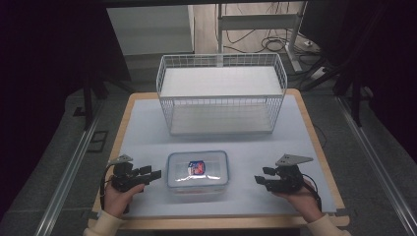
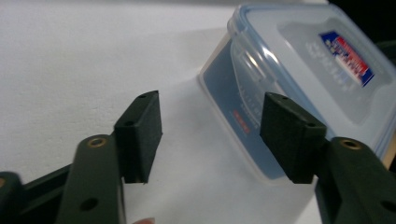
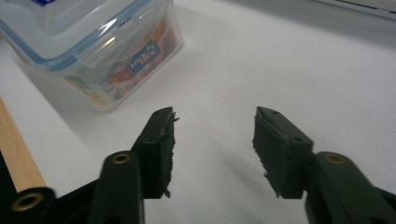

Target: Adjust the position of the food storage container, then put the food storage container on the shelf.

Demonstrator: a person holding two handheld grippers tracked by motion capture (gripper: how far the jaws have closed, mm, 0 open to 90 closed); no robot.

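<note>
White matting covers the wood-edged table [image 1: 147,142], and at its near middle sits the clear rectangular plastic box with the blue-rimmed snap lid [image 1: 197,169], a red-and-blue label on top. Just left of that box, the left gripper [image 1: 156,173] hangs with jaws wide apart, gripping nothing, one pad beside the box's end wall. Right of the box, a clear gap away, the right gripper [image 1: 259,179] gapes empty too. Behind the box stands a white wire basket [image 1: 221,93].

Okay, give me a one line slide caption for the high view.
Two open hand-held tools, left tool and right tool, flank a lidded plastic container before a white wire basket.
</note>
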